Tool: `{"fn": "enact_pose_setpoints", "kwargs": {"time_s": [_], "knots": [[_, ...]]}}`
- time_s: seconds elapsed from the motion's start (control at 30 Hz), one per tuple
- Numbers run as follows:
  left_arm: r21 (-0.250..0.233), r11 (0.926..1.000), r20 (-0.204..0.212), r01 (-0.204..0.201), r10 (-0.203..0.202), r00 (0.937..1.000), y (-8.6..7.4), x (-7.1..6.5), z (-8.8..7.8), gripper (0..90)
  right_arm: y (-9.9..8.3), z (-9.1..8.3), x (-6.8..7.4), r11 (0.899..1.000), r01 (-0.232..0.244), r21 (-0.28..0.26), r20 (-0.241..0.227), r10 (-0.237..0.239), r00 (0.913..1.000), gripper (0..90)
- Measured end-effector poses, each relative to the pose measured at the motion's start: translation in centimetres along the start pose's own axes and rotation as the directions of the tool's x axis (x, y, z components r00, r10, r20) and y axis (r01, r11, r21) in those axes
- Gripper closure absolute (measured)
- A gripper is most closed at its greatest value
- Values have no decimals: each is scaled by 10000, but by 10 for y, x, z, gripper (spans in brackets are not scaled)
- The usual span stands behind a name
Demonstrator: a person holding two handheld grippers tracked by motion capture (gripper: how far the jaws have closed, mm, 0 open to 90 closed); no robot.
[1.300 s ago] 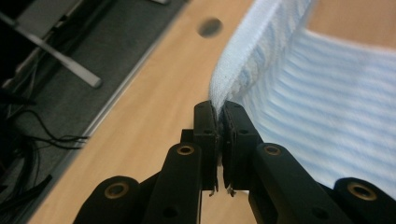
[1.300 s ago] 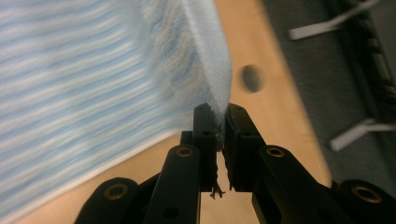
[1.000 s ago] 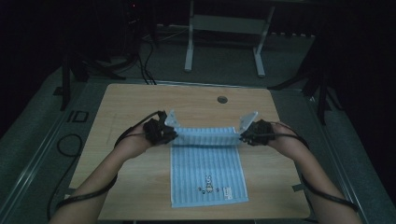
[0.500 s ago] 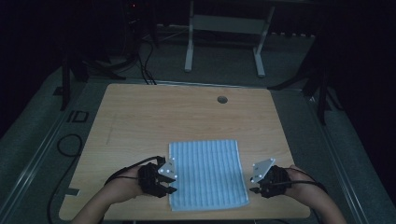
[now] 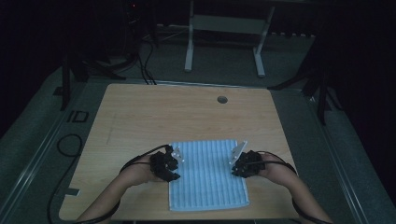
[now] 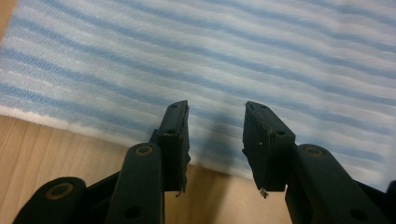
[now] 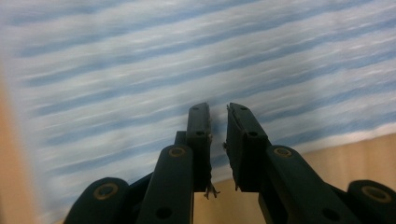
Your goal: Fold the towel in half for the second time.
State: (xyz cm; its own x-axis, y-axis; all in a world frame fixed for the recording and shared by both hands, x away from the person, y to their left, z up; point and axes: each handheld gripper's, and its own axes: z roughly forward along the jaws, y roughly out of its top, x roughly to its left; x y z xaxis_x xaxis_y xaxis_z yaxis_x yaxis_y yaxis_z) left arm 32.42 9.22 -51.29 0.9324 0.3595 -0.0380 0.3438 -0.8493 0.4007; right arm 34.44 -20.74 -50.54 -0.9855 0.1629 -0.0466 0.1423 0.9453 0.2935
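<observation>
Closest to me, my left gripper (image 6: 215, 123) shows two flat, matte black jaws with bolted arms and slightly frayed pad edges; they stand clearly apart, having just been opening, with nothing clamped between them, and their tips hover over the near edge of the striped towel (image 6: 243, 51). That cloth is a soft, ribbed weave of pale blue and white bands, and its white hem runs just under and to either side of the jaws, with smooth light wooden table (image 6: 51, 154) showing beneath the arms. My right gripper (image 7: 218, 116) has the same black jaws, drawn close with only a narrow slit left between them after having just been closing; I see no fold of cloth in that slit, and the towel (image 7: 140, 56) lies blurred beyond the tips, its edge crossing just behind them with bare table (image 7: 355, 158) off to one side. From the high view, the left gripper (image 5: 173, 169) sits at the towel's left edge and the right gripper (image 5: 237, 167) at its right edge, each topped with a grey three-cornered plate, my forearms coming in behind them. The towel (image 5: 205, 177) lies flat as a neat rectangle between the two grippers, reaching from the table's near edge away past them. Farther off, the table (image 5: 154, 112) is a rounded-corner slab of wood grain with a small round cable hole (image 5: 222, 99) beyond the grippers.
</observation>
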Motion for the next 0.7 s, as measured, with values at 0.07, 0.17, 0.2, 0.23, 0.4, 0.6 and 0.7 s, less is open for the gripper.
{"fn": "enact_pose_setpoints", "kwargs": {"time_s": [0.07,0.17,0.2,0.23,0.4,0.6,0.7], "knots": [[154,9998,-95,144,-143,9999,1,6,5,601,1,5,-6,9999,-33,145,41,33,10000,791],[201,9997,1,129,-129,9999,2,9,9,601,2,10,-10,9992,-176,360,-18,176,9998,778],[224,9997,55,117,-118,9999,4,10,12,601,1,12,-13,9991,-273,334,-92,276,9996,777],[209,9997,71,89,-90,9999,6,11,13,601,1,12,-14,9988,-319,366,-152,324,9994,773],[304,9995,56,-31,29,10000,11,13,15,601,-2,11,-16,9971,-300,703,-201,315,9993,765],[531,9985,-11,-146,147,9999,16,13,13,578,-5,7,-10,9972,-212,719,-533,251,9983,698],[516,9986,-231,-126,138,9996,18,14,8,543,-6,2,-11,9976,-146,675,-346,170,9993,659]]}}
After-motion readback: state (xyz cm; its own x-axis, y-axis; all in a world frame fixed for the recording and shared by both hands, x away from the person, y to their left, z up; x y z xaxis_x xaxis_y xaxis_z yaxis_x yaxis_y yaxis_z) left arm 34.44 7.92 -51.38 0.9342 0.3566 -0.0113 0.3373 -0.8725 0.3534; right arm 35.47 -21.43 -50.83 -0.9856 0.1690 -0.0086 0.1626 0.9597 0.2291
